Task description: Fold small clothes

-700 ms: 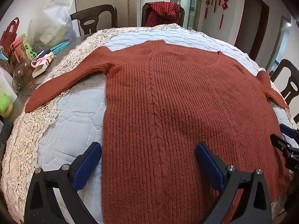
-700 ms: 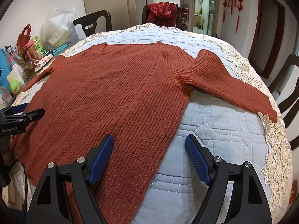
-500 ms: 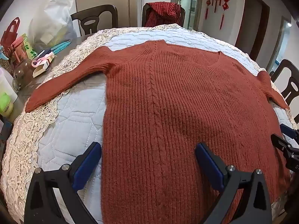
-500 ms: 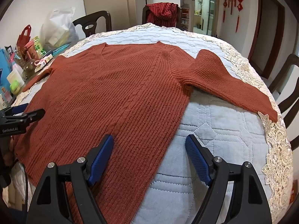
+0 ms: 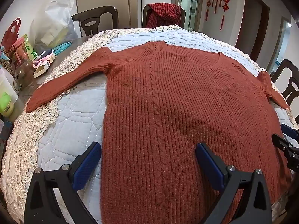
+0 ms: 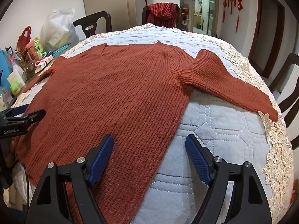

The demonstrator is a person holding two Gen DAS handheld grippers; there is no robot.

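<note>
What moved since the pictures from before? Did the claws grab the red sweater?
Nothing visibly changed. The left claw and right claw stay open, holding nothing, above the sweater, which lies spread flat on the quilted cover as before.

Both wrist cameras sit low at the table's near edge, facing 12 o'clock. They share the sweater (image 5: pixel 168 112), each seeing the other gripper (image 6: pixel 20 119).

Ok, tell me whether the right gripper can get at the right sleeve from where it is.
Probably yes. The right gripper is open and empty, straddling the sweater's side edge. The right sleeve lies flat on the quilt ahead and to its right, with nothing lying between them.
</note>
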